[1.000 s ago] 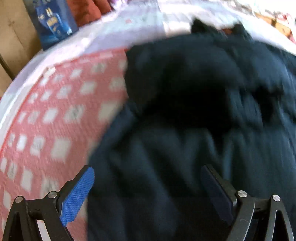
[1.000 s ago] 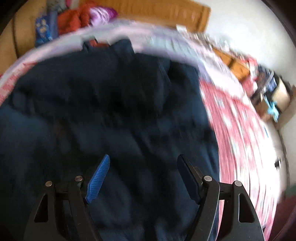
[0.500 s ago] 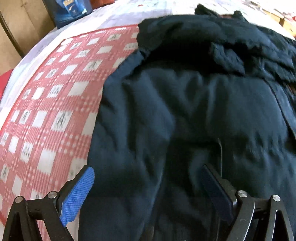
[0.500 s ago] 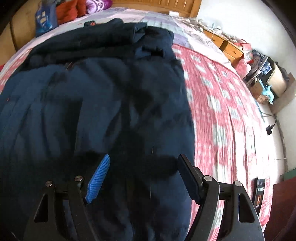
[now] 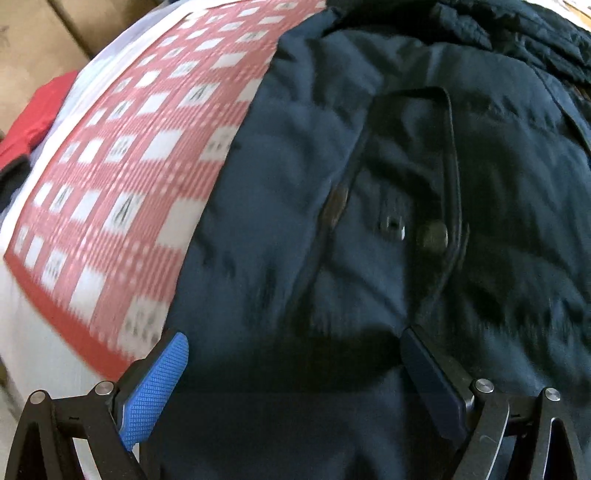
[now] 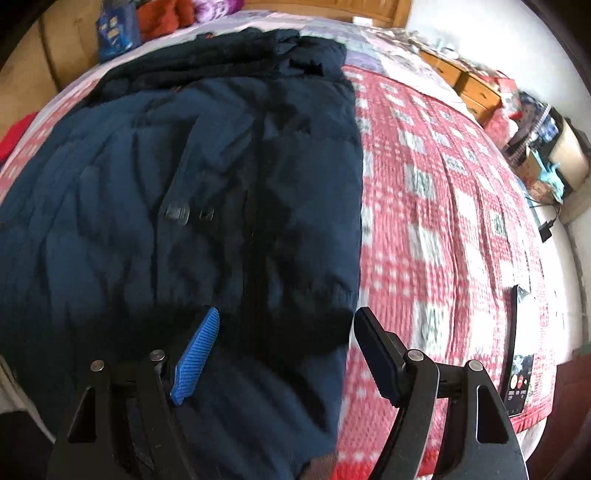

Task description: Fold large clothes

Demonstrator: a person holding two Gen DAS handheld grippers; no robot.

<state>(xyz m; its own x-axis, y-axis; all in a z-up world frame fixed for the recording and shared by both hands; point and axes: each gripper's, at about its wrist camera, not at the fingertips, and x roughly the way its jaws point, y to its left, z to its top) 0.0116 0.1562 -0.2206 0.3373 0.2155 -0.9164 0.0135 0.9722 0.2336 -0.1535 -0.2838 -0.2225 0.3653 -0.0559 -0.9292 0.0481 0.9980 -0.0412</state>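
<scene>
A dark navy padded jacket (image 6: 207, 192) lies spread flat on a bed covered by a red and white checked quilt (image 6: 436, 229); it fills the ground directly ahead of both tools and runs under them. In the left wrist view the same jacket (image 5: 369, 229) takes up everything ahead and to the right of the fingers, with the quilt (image 5: 140, 155) showing ahead and to the left; a pocket flap with a dark snap button (image 5: 432, 236) sits just ahead, between the two fingers' lines.

No open container shows plainly; past the far right of the right tool a cardboard box (image 6: 569, 151) stands off the bed among clutter, its contents too blurred to tell; far ahead and left, a blue packet (image 6: 114, 29) and an orange-red bundle (image 6: 162, 14) rest by the headboard; a dark remote-like slab (image 6: 521, 350) lies on the quilt to the right of the right tool.

The left gripper (image 5: 295, 373) hangs low over the jacket's near hem, fingers spread wide, nothing between them; the right gripper (image 6: 284, 354) is likewise low and angled forward, fingers wide apart, straddling the jacket's right edge, its right finger over quilt; whether either touches the cloth cannot be told.
</scene>
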